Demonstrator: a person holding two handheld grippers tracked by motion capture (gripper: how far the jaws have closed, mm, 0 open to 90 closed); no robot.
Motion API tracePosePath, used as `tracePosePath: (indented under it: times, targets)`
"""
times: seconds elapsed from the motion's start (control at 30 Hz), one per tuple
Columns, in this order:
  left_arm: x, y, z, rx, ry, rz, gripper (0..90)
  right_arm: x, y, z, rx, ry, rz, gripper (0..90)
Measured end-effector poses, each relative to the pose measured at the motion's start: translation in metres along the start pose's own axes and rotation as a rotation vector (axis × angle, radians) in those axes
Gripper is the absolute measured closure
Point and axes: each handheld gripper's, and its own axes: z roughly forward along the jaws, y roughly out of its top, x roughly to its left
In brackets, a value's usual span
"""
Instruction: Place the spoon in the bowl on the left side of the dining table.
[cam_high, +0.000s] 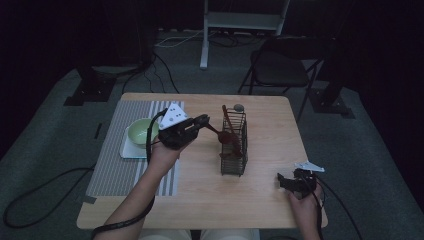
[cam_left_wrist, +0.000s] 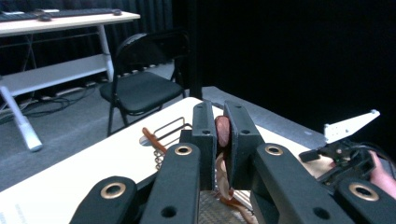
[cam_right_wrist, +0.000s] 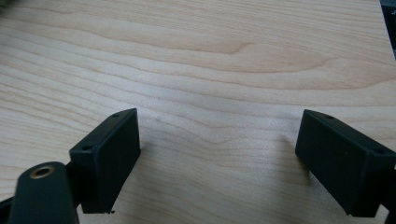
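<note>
My left gripper (cam_high: 202, 121) clamps the spoon (cam_high: 227, 136) above the rack (cam_high: 234, 150); it may snag wires. Right gripper (cam_high: 287, 181) jaws apart, idle.

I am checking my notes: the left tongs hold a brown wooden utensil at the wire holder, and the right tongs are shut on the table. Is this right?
Not quite: the right tongs are open over the bare table, as the right gripper view shows. The left tongs do grip the brown utensil at the wire holder.
</note>
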Motion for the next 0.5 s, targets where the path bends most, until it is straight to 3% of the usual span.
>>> tracePosePath:
  times: [0.5]
  targets:
    - [0.035,-0.009,-0.044,-0.035,0.159,-0.027,84.0,0.0,0.0,0.0,-0.001,-0.001,0.001,13.2]
